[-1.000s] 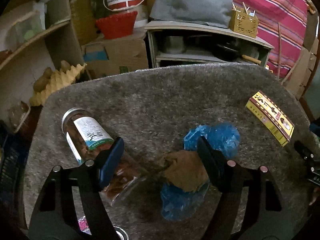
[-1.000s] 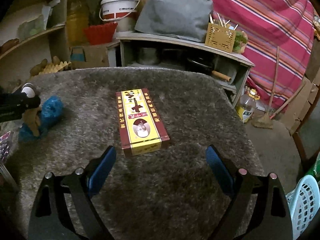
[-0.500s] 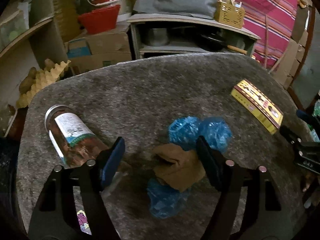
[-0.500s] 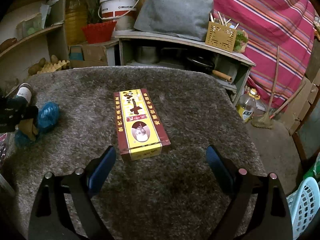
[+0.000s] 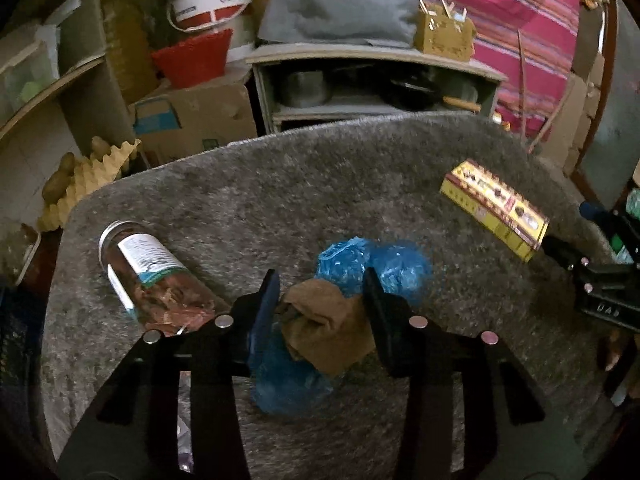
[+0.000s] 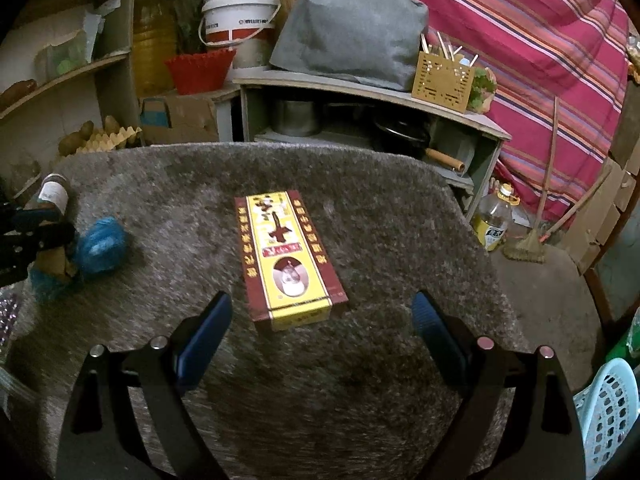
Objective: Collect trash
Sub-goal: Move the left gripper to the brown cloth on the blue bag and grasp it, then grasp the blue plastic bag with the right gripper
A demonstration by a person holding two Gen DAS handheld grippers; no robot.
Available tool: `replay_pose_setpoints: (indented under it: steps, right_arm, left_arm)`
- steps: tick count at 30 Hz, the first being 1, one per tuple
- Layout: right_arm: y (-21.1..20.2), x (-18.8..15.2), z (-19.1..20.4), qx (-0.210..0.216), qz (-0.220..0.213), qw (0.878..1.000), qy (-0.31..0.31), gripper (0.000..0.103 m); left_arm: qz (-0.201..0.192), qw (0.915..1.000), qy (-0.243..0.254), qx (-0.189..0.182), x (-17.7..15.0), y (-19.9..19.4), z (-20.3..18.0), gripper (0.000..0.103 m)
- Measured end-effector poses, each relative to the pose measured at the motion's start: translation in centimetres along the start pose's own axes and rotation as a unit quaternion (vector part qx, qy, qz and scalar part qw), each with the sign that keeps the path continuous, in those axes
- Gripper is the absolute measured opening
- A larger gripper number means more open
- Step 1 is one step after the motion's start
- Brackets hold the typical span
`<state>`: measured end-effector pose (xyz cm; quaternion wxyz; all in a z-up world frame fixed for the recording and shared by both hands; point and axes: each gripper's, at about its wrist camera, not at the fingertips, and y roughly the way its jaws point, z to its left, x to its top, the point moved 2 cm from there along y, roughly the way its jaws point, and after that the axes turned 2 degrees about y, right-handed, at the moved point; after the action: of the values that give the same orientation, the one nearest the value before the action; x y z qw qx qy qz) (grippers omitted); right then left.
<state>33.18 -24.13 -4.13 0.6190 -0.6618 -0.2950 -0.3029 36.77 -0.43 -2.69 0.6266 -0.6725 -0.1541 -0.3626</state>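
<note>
The crumpled brown paper point(image 5: 324, 326) lay low in the centre of the left wrist view, on top of the blue plastic bags point(image 5: 372, 268), all of it resting on the grey-carpeted counter point(image 5: 304, 184). The left claw point(image 5: 320, 312) had just been closing, with the paper wad between its jaws; both pads sat against the wad's sides, so it looked pinched or very nearly so, and nothing was lifted off the counter yet. To the left of that claw, a glass jar point(image 5: 148, 276) lay on its side. Toward the right edge of that view was the yellow-and-red box point(image 5: 496, 210).

In the right wrist view the same box point(image 6: 286, 256) lay in the middle of the frame, just ahead of the right claw point(image 6: 320, 332), whose jaws stood spread wide and empty, apart from the box. A pale blue basket point(image 6: 608, 408) showed at the lower right corner, off the counter.

Judging by this, collection was at an early stage: every piece still sat on the counter, the paper-and-bag bundle was only being taken hold of, and the box and possibly the jar were left to pick up.
</note>
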Motion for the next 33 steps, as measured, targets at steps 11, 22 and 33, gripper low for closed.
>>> replay_pose_setpoints:
  steps: [11, 22, 33]
  right_arm:
    - [-1.3, 1.7, 4.4, 0.040, -0.022, 0.999, -0.001, 0.090]
    - [-0.3, 2.2, 12.4, 0.087, -0.019, 0.995, -0.038, 0.090]
    - [2.3, 1.2, 15.7, 0.110, 0.025, 0.991, -0.074, 0.060]
  left_arm:
    - [-0.045, 0.9974, -0.055, 0.015, -0.4, -3.8, 5.0, 0.041]
    - [-0.061, 0.9905, -0.106, 0.061, -3.0, -5.7, 9.8, 0.041]
    - [-0.063, 0.9884, -0.112, 0.081, -3.3, -5.7, 10.4, 0.041]
